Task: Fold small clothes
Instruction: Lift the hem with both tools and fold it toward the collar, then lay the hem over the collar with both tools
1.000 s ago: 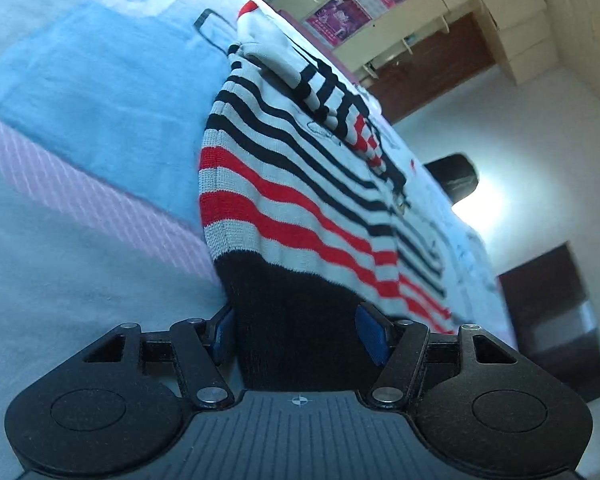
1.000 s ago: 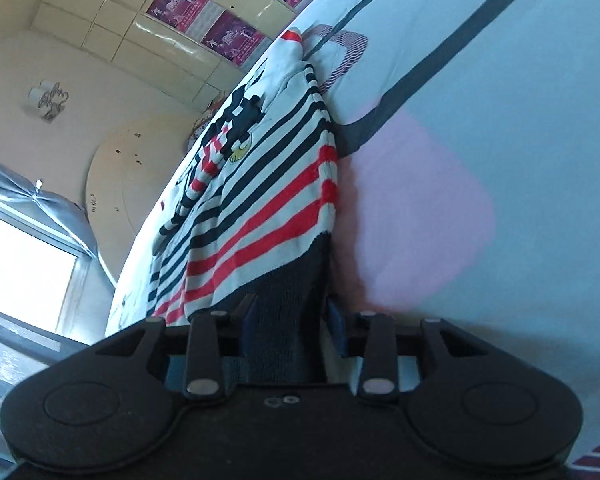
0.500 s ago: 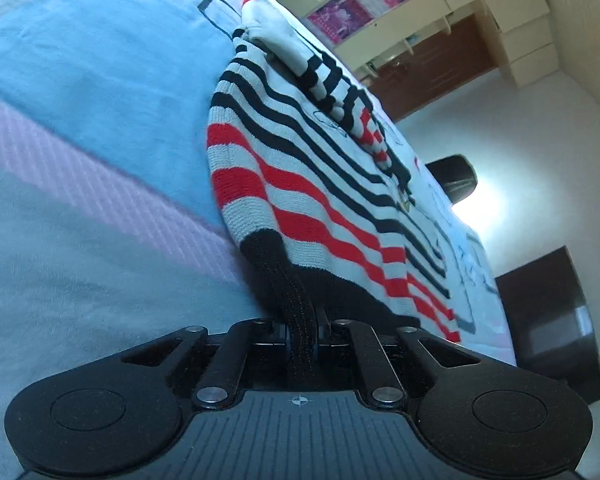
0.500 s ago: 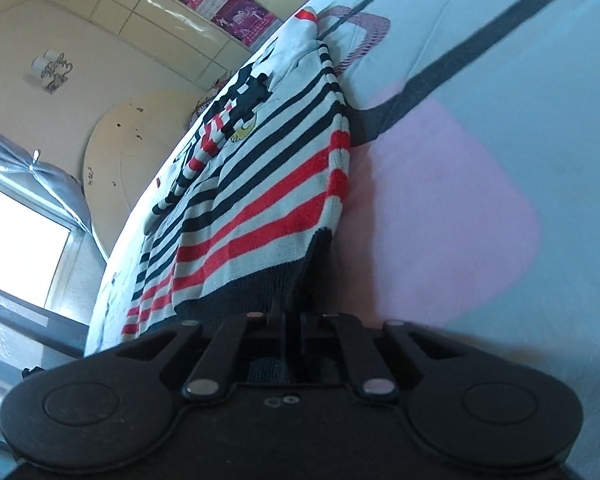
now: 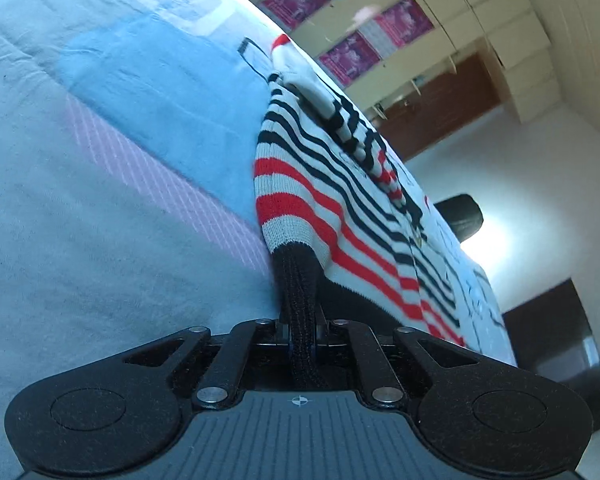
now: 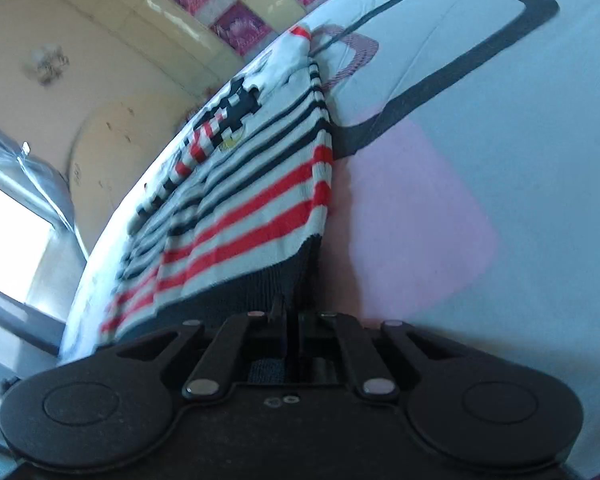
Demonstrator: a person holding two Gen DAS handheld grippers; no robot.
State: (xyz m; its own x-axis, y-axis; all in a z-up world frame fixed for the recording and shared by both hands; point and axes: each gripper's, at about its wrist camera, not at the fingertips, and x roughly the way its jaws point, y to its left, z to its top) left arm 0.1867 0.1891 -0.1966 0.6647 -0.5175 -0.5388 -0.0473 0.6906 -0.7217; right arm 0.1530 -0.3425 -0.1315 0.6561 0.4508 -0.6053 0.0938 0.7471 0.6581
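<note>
Both tongs are clamped tight on the black ribbed hem of a small striped sweater (image 5: 340, 184). Our left tongs (image 5: 302, 330) have their jaws drawn fully together, and a bunched rope of the dark hem runs straight between them and back towards the camera. Our right tongs (image 6: 292, 320) are likewise squeezed closed, with the hem's other corner pinched in a thin fold between the jaws. Both pairs have just been closing, and the knit is caught in each.

We see the sweater lying on a bed sheet (image 5: 100, 240), stretched away from us along the bed. It is knitted in pale grey with broad red bands nearest the hem and thinner black bands further up; the top part is white with a red tip at the far end. In the right wrist view a black blocky figure (image 6: 236, 108) shows on the chest, and a striped sleeve lies across the body. The hem corners are lifted slightly off the sheet where we hold them, while the rest of the garment rests flat.

The sheet is light blue with a pink patch (image 6: 416, 216) beside the sweater's edge and a thick dark outline (image 6: 452, 64) curving beyond it. Behind the bed we make out cream cabinets with magenta posters (image 5: 396, 24).
</note>
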